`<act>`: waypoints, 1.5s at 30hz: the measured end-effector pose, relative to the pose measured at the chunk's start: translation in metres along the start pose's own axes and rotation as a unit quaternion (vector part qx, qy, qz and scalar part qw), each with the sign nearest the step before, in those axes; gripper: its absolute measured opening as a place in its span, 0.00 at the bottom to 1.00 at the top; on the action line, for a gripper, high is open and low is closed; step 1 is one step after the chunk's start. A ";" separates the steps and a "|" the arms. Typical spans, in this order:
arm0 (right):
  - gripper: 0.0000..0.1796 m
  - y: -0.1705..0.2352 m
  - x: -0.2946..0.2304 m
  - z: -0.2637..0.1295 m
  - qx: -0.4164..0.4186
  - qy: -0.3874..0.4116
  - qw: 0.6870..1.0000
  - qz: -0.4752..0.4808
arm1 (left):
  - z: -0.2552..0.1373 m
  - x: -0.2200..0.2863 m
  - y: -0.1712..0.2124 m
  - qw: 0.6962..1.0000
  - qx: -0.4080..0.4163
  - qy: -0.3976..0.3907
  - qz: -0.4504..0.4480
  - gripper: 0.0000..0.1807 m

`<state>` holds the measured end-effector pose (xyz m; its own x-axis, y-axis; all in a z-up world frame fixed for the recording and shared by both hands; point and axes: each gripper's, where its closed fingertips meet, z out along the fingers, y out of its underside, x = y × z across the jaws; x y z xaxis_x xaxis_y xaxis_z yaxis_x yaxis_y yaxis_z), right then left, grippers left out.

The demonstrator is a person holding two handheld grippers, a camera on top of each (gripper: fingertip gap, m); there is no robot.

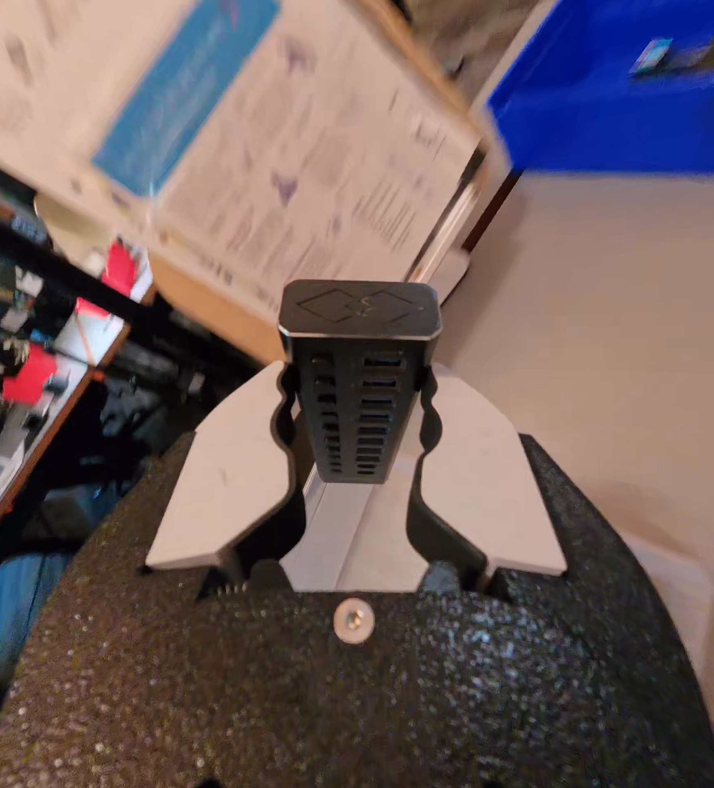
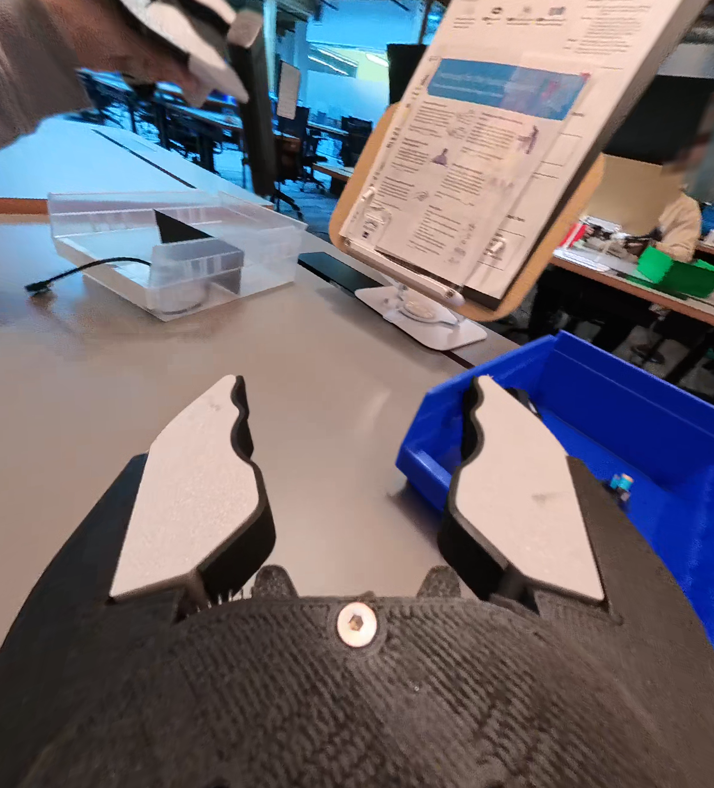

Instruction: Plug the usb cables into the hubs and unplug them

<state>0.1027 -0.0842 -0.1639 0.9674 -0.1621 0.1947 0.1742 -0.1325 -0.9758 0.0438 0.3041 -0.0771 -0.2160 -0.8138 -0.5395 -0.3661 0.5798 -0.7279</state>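
My left gripper [image 1: 357, 377] is shut on a black tower-shaped USB hub [image 1: 359, 311] and holds it upright in the air, its rows of ports facing the camera. No cable is plugged into the ports I see. In the right wrist view the left gripper [image 2: 201, 51] shows blurred at the top left, held by a sleeved arm. My right gripper [image 2: 357, 379] is open and empty, low over the grey table [image 2: 176, 405], its right finger in front of a blue bin [image 2: 602, 430]. A black USB cable [image 2: 78, 270] lies at the far left, its plug end free on the table.
A clear plastic tray [image 2: 257, 239] sits at the back left, with the cable running into it. A tilted document stand [image 2: 453, 170] is at the back, also seen in the left wrist view [image 1: 304, 149]. A small blue item [image 2: 621, 484] lies in the bin. A person [image 2: 679, 221] sits behind a green bin [image 2: 679, 273].
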 end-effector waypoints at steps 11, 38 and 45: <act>0.45 -0.009 -0.040 0.021 0.063 -0.096 0.989 0.091 | 0.001 0.243 -0.169 0.921 0.255 0.295 -0.014 0.32; 0.33 -0.017 -0.046 -0.008 0.131 -0.157 0.978 0.043 | 0.013 0.367 -0.217 0.856 0.310 0.412 0.039 0.33; 0.33 -0.032 -0.023 -0.029 0.224 -0.175 0.948 0.141 | 0.032 0.337 -0.180 0.901 0.242 0.357 -0.030 0.43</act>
<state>0.0697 -0.1046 -0.1343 0.9752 0.2161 -0.0480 -0.1149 0.3088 -0.9442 0.0664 -0.0735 -0.1414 -0.8003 -0.5624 -0.2080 0.0042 0.3415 -0.9399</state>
